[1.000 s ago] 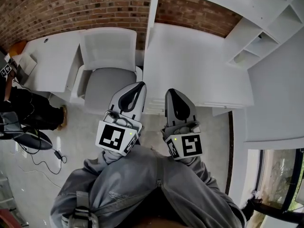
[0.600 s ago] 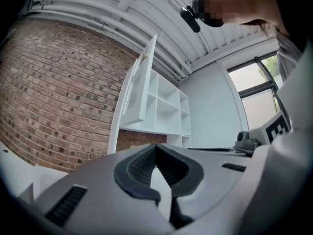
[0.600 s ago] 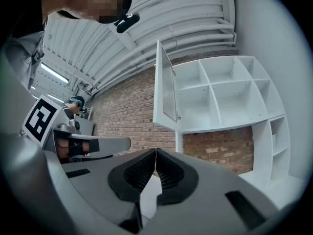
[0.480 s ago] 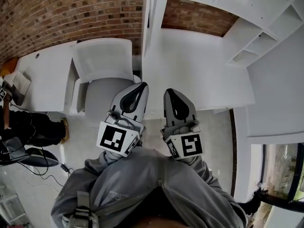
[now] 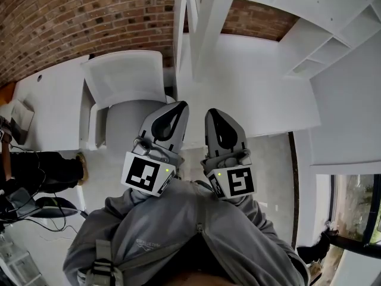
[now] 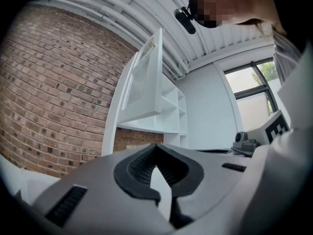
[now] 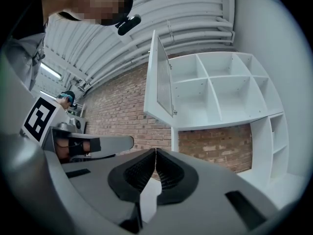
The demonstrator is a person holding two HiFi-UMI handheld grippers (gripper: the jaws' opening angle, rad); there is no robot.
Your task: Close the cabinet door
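- Our left gripper [image 5: 177, 106] has its jaws closed tip to tip with nothing between them, and it points roughly level.
- Our right gripper [image 5: 213, 112] is just beside it, its jaws likewise pressed together and empty.
- Neither touches anything. Both sit low, in front of our chest, well apart from the cabinet [image 7: 226, 88].
- The cabinet door [image 7: 160, 75] is up and ahead of both grippers. It is swung out towards us from the left side of the open compartments, with its free edge upright and nearest us.
- That free edge falls between our two lines of sight. The left gripper view shows the door's outer slatted face [image 6: 142, 80], and the right gripper view shows the inner face.
- We judge that the left gripper is the better placed. It must rise to the outer face and push it across to the right, towards the compartments.
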